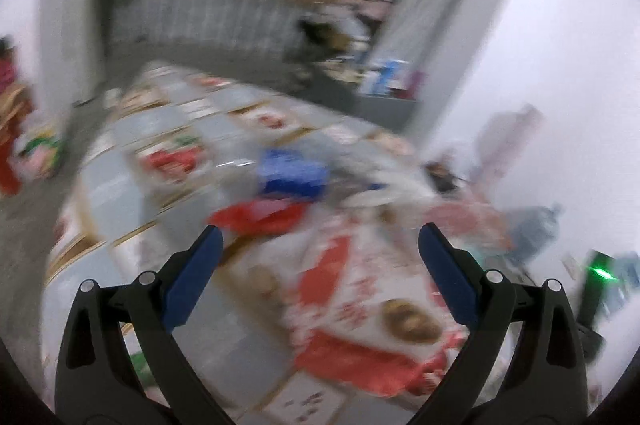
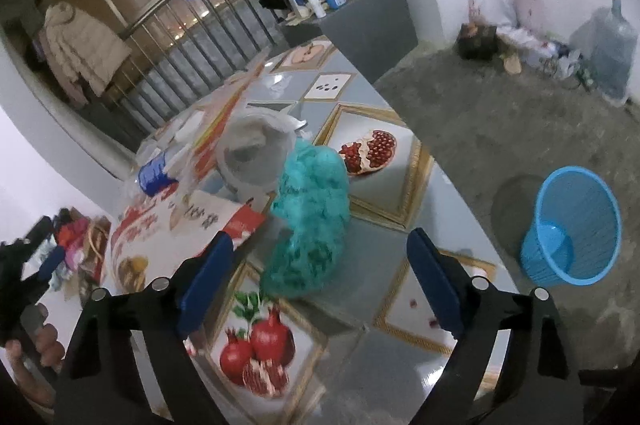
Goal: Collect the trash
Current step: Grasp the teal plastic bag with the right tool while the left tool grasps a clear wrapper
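Trash on table (image 2: 372,249): teal crumpled bag (image 2: 310,209), lying just ahead of the right tongs (image 2: 320,245), which are spread wide and hold nothing. Left tongs (image 1: 320,245) likewise spread and empty; that view is blurred. Advice for the step in hand: lower the right tongs over the bag's bulk, close on a thick fold, lift clear. Blue bin (image 2: 572,229) stands on the floor to the right, well apart from the table. Nearby obstacles: grey-white bag (image 2: 252,153) touching the teal one behind; printed box (image 2: 188,221) just beside it; blue wrapper (image 2: 154,177) further back.
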Demonstrator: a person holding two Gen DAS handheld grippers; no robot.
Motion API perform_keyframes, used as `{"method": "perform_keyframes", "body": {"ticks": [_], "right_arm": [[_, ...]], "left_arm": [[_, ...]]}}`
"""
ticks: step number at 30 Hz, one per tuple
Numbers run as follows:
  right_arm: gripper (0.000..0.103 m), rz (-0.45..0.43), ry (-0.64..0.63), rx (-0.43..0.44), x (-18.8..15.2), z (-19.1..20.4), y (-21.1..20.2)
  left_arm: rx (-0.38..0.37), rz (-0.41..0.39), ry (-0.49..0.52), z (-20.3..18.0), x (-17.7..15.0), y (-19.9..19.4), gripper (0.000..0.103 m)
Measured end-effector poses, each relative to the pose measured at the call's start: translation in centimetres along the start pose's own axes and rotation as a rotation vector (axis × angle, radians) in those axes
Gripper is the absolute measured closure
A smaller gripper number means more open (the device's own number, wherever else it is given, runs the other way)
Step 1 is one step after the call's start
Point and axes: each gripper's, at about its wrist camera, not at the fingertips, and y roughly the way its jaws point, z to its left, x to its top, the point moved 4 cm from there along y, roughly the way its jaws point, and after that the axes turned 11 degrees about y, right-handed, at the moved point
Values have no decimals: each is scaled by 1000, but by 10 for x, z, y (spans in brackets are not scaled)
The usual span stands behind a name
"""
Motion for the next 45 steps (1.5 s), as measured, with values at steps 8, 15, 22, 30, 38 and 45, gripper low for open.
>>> {"method": "perform_keyframes", "body": {"ticks": [8,15,22,30,38,45], "right_arm": [[36,146,78,62,4,-11,52],[45,177,118,114,8,-19,62],[47,190,127,140,11,-25,63],[55,208,139,162,12,-31,63],[58,218,153,172,10,-34,60],[59,199,166,167,7,-39,46]], "left_arm": [[-184,136,358,-90,12,61,9],[-177,235,695,-140,-9,98,24],[-141,364,837,-149,-18,139,39],[-134,387,835,-149,-14,150,64],[-138,361,786,-144,-2,148,85],[-96,308,731,-133,14,136,94]]}}
